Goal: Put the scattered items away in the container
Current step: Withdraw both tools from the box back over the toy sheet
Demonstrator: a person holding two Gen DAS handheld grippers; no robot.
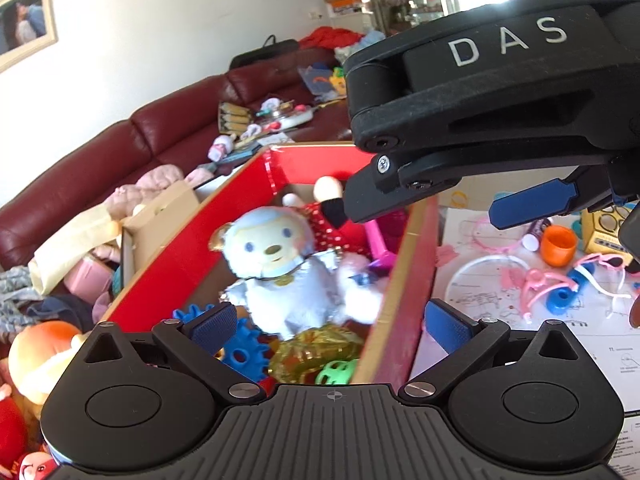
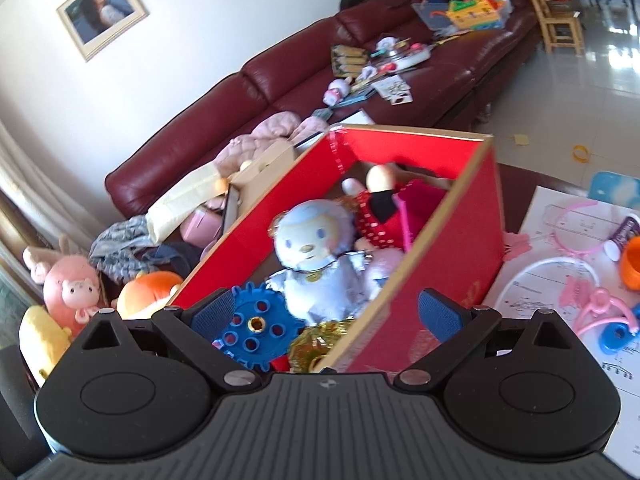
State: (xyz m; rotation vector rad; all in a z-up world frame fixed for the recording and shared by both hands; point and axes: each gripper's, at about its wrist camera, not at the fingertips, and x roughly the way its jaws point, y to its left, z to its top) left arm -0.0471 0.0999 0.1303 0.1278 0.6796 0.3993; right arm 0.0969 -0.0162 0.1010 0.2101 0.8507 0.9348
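A red cardboard box (image 1: 416, 264) (image 2: 472, 216) stands open below both grippers. Inside lie a pale blue plush bear (image 1: 280, 264) (image 2: 312, 256), a blue gear (image 1: 240, 352) (image 2: 256, 328), a gold trinket (image 1: 316, 352), a green ball (image 1: 336, 372) and a doll in a red dotted dress (image 2: 376, 216). My left gripper (image 1: 330, 326) hangs open over the box's near end, holding nothing. My right gripper (image 2: 325, 314) is open and empty too, straddling the box's right wall; in the left wrist view it (image 1: 424, 212) crosses above the box's far right corner.
On the paper-covered table (image 1: 500, 360) right of the box lie an orange cup (image 1: 558, 246) (image 2: 632, 264), pink headbands (image 2: 576, 236), pink glasses (image 1: 536, 284), a blue ring toy (image 1: 560, 296) and a yellow toy (image 1: 604, 228). A cluttered dark red sofa (image 2: 304, 68) is behind; plush toys (image 2: 72, 284) lie left.
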